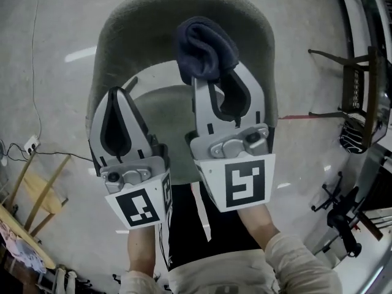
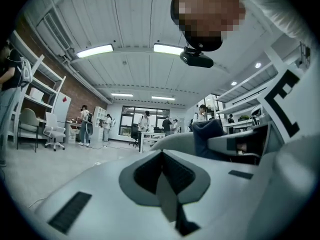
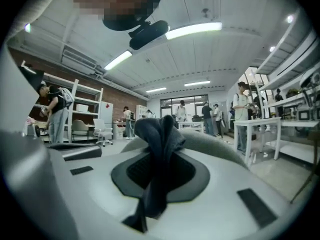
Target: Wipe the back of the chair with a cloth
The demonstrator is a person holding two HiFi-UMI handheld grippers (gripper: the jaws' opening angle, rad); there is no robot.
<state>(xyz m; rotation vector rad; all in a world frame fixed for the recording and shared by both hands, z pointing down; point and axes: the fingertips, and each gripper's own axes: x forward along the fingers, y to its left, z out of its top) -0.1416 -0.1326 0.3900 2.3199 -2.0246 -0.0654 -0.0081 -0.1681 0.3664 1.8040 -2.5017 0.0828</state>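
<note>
We held the dark blue cloth (image 1: 205, 48) bunched and pinched between the jaws of our right hand-held gripper (image 1: 217, 81), at the right part of the chair's curved grey back (image 1: 141, 23). We could not tell whether cloth and back touched. Our left hand-held gripper (image 1: 122, 103) hung just beside it on the left, above the seat (image 1: 164, 112), its jaws pressed together on nothing. The pale floor (image 1: 55, 41) lay all around, and a dark wooden chair (image 1: 358, 90) stood well apart at the right.
</note>
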